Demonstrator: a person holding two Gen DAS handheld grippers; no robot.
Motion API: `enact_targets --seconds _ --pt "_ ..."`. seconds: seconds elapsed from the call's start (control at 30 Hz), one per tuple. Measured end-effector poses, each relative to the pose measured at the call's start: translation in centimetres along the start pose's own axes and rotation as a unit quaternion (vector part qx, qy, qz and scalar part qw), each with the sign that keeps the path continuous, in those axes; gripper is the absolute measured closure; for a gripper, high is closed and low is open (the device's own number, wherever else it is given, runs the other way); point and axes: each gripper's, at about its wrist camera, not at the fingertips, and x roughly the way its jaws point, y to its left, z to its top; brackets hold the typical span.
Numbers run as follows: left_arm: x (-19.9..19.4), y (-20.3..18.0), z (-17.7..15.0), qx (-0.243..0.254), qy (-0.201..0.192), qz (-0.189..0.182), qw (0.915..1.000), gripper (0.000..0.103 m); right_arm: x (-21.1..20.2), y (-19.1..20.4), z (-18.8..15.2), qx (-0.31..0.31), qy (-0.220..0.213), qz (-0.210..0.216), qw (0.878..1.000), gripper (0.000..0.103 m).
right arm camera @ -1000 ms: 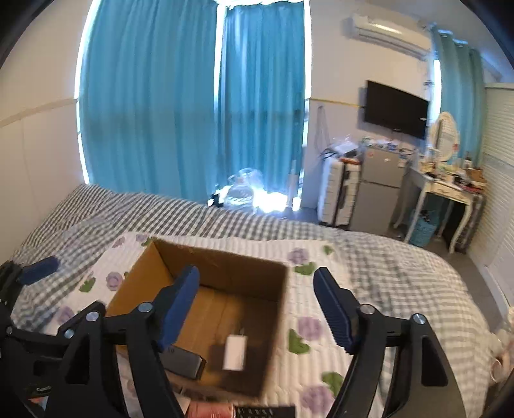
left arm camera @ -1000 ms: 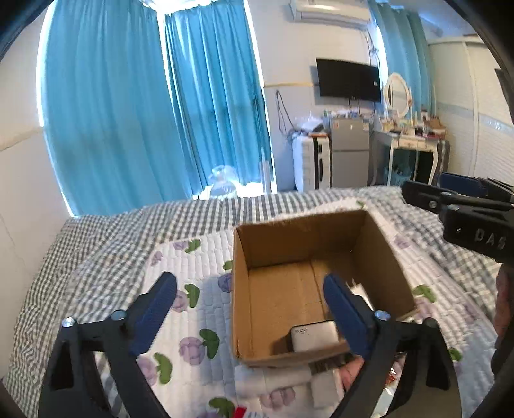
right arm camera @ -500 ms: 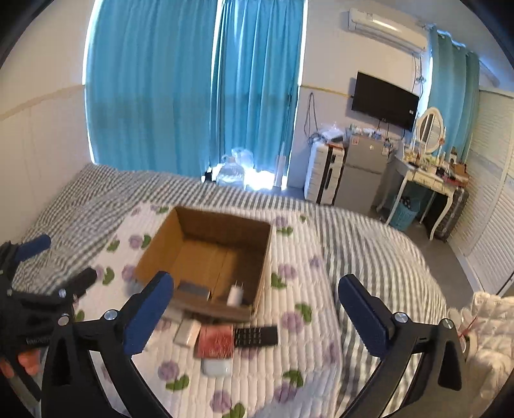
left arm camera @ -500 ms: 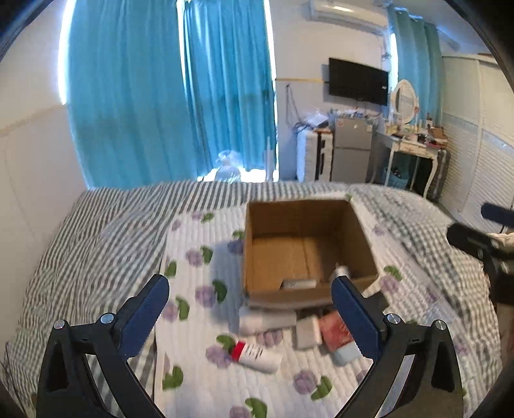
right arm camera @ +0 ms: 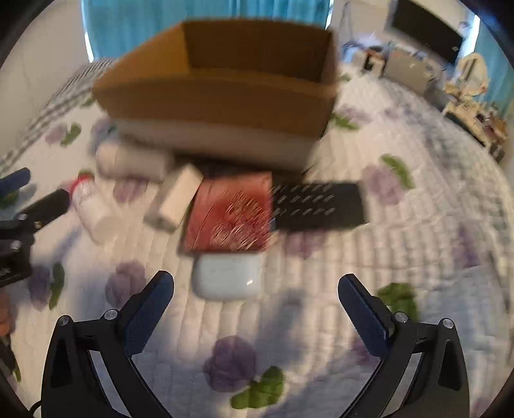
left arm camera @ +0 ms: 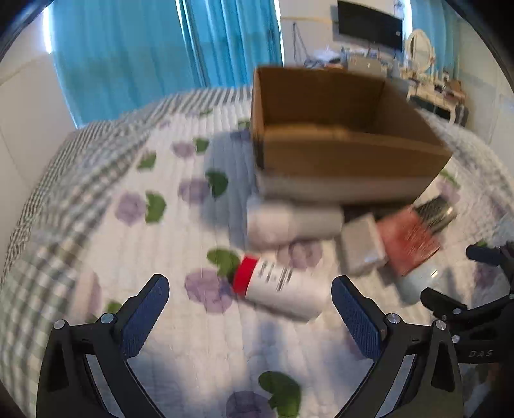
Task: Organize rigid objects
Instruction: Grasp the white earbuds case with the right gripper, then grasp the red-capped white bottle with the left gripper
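Note:
An open cardboard box point(left arm camera: 347, 151) point(right arm camera: 218, 93) stands on a floral quilt. In front of it lie a white bottle with a red cap point(left arm camera: 279, 286) point(right arm camera: 91, 205), a white roll point(left arm camera: 292, 222) point(right arm camera: 131, 157), a small white box point(left arm camera: 361, 246) point(right arm camera: 180, 199), a red box point(left arm camera: 408, 241) point(right arm camera: 231, 215), a black remote point(right arm camera: 318, 205) and a white earbud case point(right arm camera: 226, 276) point(left arm camera: 416, 283). My left gripper point(left arm camera: 250, 308) is open just short of the bottle, nothing between its fingers. My right gripper point(right arm camera: 255, 305) is open just short of the earbud case. Both views are motion-blurred.
The quilt point(left arm camera: 180, 321) lies over a grey checked bedspread point(left arm camera: 64, 180). Blue curtains point(left arm camera: 160, 48) hang behind the bed. A wall TV point(left arm camera: 369, 22) and a cluttered dressing table point(left arm camera: 440, 86) are at the far right. The right gripper shows at the left view's right edge.
Both grippers have dropped from above the box to low over the quilt in front of it and tilted down. Their jaws have widened. The box's inside is now hidden behind its near wall.

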Motion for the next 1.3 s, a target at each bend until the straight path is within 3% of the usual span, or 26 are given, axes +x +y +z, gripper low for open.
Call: enact_targets --seconds 0.07,0.23,0.37,0.47,0.57,0.87,0.97,1.03,1.17,1.3 --pt "0.4 0.0 -0.2 -0.001 0.009 -0.003 1.0 0.0 0.7 0.5 0.3 -0.008 0.003 0.005 1.0 0.002" --pt "0.5 -0.1 -0.6 -0.005 0.013 -0.013 0.9998 0.0 3.3 0.7 0.4 -0.001 0.033 0.013 0.999 0.02" --pt "0.3 -0.2 -0.9 -0.008 0.016 -0.04 0.999 0.0 2.7 0.4 0.1 0.007 0.021 0.008 1.0 0.053" --pt "-0.3 -0.4 -1.0 -0.006 0.015 -0.059 0.9981 0.0 1.8 0.2 -0.4 0.01 0.021 0.007 1.0 0.053" --pt "-0.4 -0.7 -0.8 -0.004 0.016 -0.05 0.9986 0.0 0.4 0.0 -1.2 0.017 0.017 -0.003 1.0 0.053" --pt "0.9 -1.0 2.2 -0.075 0.065 0.02 0.9949 0.003 -5.1 0.2 -0.3 0.001 -0.068 -0.02 0.997 0.053" --pt "4.1 -1.4 2.3 -0.098 0.107 0.024 0.9892 0.024 -4.5 0.0 -0.3 0.0 -0.069 -0.018 0.997 0.053" --pt "5.8 -1.5 2.0 -0.116 0.131 0.017 0.9844 0.028 -4.4 -0.9 -0.7 0.008 -0.062 -0.005 0.998 0.053" --pt "7.4 -2.0 1.9 -0.119 0.135 0.031 0.9832 0.029 -3.5 -1.2 -0.5 0.022 -0.058 0.009 0.998 0.053" --pt "6.7 -2.6 1.6 -0.093 0.128 0.007 0.9874 0.05 -3.5 -1.4 -0.6 0.028 -0.06 0.014 0.998 0.053"
